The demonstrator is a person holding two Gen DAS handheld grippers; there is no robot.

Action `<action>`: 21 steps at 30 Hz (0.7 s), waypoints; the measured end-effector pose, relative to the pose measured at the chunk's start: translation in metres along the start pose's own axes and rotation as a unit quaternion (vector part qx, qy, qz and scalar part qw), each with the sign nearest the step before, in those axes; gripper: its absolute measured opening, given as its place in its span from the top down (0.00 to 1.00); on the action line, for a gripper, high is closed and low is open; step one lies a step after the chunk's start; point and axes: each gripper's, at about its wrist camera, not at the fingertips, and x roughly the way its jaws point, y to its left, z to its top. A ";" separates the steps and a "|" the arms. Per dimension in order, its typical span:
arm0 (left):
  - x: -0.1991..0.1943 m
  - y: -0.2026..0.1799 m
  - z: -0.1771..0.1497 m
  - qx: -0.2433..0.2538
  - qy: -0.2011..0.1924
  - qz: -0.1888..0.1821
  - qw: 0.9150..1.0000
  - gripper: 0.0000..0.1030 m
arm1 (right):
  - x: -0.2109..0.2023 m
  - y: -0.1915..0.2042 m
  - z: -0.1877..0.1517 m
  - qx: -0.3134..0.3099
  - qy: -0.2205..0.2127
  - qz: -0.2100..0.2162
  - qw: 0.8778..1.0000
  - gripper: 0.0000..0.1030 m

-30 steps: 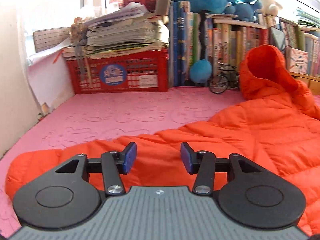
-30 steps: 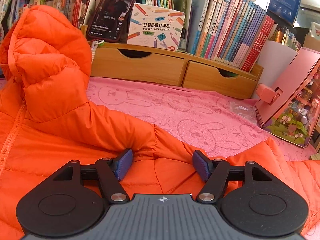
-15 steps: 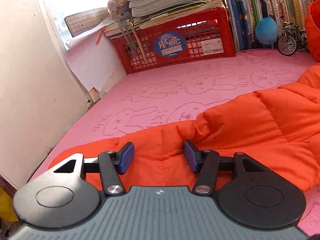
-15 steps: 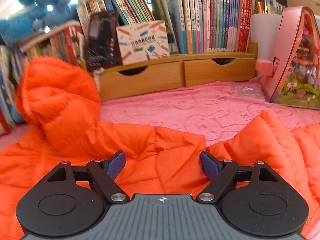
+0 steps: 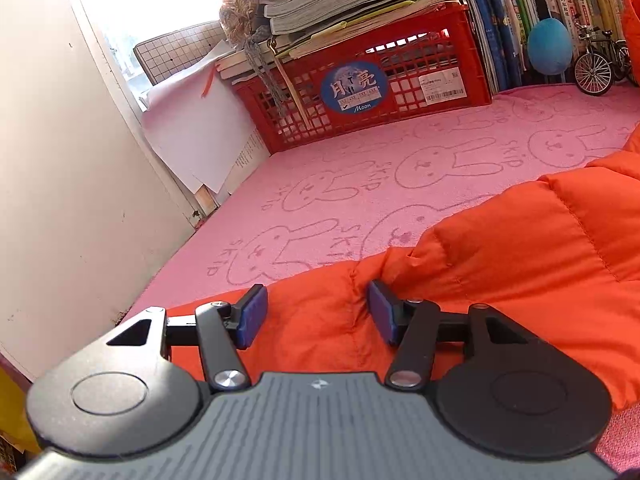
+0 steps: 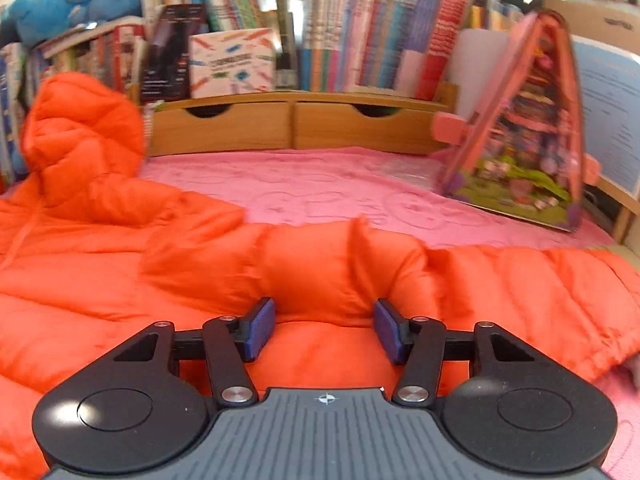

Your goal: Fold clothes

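Observation:
An orange hooded puffer jacket [image 5: 520,248] lies spread on a pink rabbit-print mat [image 5: 360,168]. My left gripper [image 5: 316,312] hovers low over the jacket's left sleeve end. Its jaws stand half apart, with a ridge of fabric between the blue pads [image 5: 252,316]. In the right wrist view the jacket [image 6: 160,280] fills the foreground, with its hood [image 6: 80,128] upright at the far left. My right gripper [image 6: 324,328] is over the right sleeve. Its jaws are closing around a puffed fold of fabric, and both inner pad faces still show.
A cream wall [image 5: 60,160] borders the mat on the left. A red crate [image 5: 360,92] stacked with papers, a blue ball [image 5: 550,46] and a toy bicycle [image 5: 596,68] line the back. Wooden drawers [image 6: 296,124] under books and a pink toy-house box [image 6: 520,140] stand behind the right sleeve.
The left gripper swung left and tilted down onto the sleeve end. The right gripper slid right along the jacket, widened, then narrowed around a fold of the right sleeve.

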 end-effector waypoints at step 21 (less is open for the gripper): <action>0.004 0.027 0.022 -0.097 0.048 -0.006 0.994 0.50 | 0.016 -0.058 0.016 0.039 0.007 -0.158 0.987 0.30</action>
